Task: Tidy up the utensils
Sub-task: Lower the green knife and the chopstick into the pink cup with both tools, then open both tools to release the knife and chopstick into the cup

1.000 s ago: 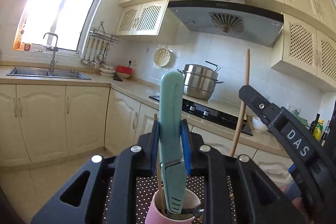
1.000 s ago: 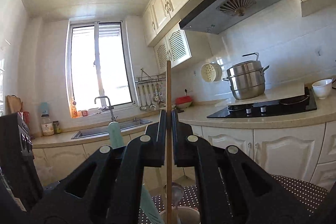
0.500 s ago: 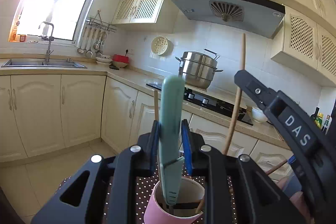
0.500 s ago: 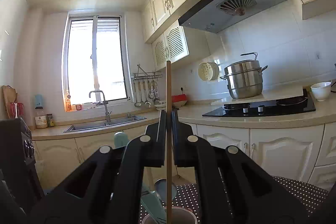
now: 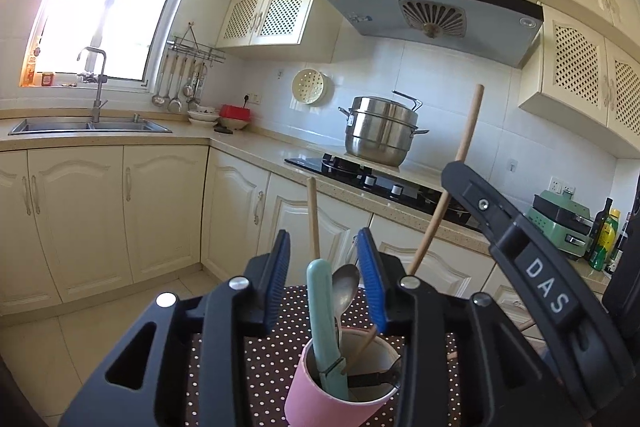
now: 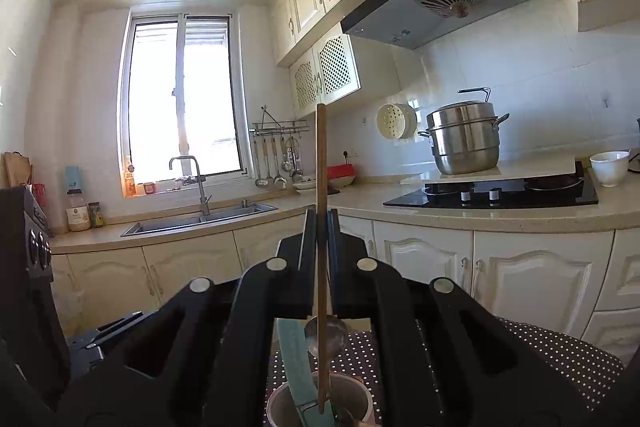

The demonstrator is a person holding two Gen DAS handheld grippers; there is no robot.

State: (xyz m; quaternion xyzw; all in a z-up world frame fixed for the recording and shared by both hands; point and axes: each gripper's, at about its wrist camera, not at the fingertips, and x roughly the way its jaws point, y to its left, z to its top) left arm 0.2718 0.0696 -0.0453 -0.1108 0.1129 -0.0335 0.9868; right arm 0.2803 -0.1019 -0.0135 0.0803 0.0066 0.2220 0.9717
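One pink cup (image 5: 320,401) on a dotted cloth (image 5: 280,339), holding one mint-green knife (image 5: 322,323), one metal spoon (image 5: 345,289), wooden sticks, left gripper (image 5: 325,281) opening – knife loose between its pads, right gripper (image 6: 319,263) clamped on one wooden stick (image 6: 321,163) – tip inside the cup.

Left gripper (image 5: 325,281) is opening, blue pads clear of the mint-green utensil (image 5: 323,323), which stands in the pink cup (image 5: 320,401) with a metal spoon (image 5: 346,287) beside it.
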